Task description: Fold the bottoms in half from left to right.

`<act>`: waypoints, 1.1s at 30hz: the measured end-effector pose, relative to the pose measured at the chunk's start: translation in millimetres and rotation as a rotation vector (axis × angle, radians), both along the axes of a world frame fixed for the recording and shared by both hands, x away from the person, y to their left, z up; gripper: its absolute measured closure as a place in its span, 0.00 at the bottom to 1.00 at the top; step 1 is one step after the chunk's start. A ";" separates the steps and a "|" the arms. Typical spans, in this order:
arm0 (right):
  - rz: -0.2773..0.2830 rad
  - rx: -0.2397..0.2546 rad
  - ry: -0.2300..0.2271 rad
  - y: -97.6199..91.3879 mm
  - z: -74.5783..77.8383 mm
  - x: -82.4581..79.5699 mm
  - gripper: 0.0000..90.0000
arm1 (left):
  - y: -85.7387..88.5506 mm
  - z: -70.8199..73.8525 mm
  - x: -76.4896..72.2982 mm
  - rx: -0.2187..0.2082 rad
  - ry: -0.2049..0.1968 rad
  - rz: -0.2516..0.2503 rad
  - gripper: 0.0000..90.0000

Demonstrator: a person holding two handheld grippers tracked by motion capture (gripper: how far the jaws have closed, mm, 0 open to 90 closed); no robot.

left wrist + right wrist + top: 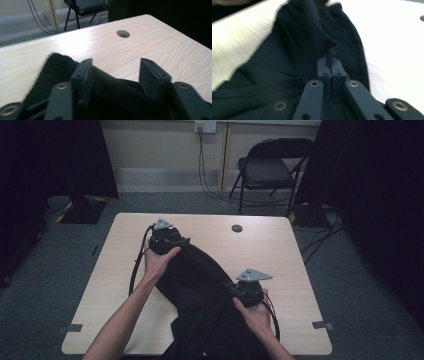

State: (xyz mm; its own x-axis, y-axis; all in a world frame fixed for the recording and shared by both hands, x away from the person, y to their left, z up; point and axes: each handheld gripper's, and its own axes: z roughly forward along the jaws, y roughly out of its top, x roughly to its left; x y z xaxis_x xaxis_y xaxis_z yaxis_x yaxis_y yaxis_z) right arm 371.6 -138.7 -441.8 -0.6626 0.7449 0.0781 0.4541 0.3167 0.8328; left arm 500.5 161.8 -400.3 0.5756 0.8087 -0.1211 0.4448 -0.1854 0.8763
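right tool (331, 65) pinching fold of black fabric garment (200, 285); left tool (116, 71) spread over ribbed hem. grip hem before pulling flat on light wooden worktop (280, 250).

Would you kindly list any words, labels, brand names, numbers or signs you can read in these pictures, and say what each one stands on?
There is no readable text.
The black garment, the table, the left gripper and the right gripper carry no print or label that shows.
The wall socket is too small to read.
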 end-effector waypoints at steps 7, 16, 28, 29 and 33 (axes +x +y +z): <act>-0.032 -0.072 0.068 -5.8 -19.6 8.2 0.98 | 19.4 4.1 -7.8 -0.010 -0.016 0.028 0.41; -0.099 -0.107 0.068 -25.1 -17.7 14.5 0.90 | 29.0 -33.6 -38.6 0.078 0.079 -0.042 0.61; 0.007 -0.085 0.009 -7.2 -11.1 -9.2 0.84 | 32.9 -89.9 -86.2 0.161 0.234 -0.174 0.79; 0.049 -0.082 0.040 3.8 -16.2 -10.9 0.83 | 30.9 -92.6 -86.8 0.172 0.231 -0.176 0.78; 0.163 -0.127 0.068 32.7 -29.8 -16.9 0.80 | 24.2 -92.9 -88.7 0.254 0.165 -0.150 0.73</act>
State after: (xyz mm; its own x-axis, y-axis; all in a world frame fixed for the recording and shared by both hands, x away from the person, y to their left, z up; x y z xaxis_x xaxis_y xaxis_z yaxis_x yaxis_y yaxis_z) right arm 354.7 -106.0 -471.5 -0.7712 0.6353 0.0394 0.4426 0.4907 0.7506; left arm 411.8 186.0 -493.1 0.6800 0.7327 -0.0278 0.5282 -0.4631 0.7118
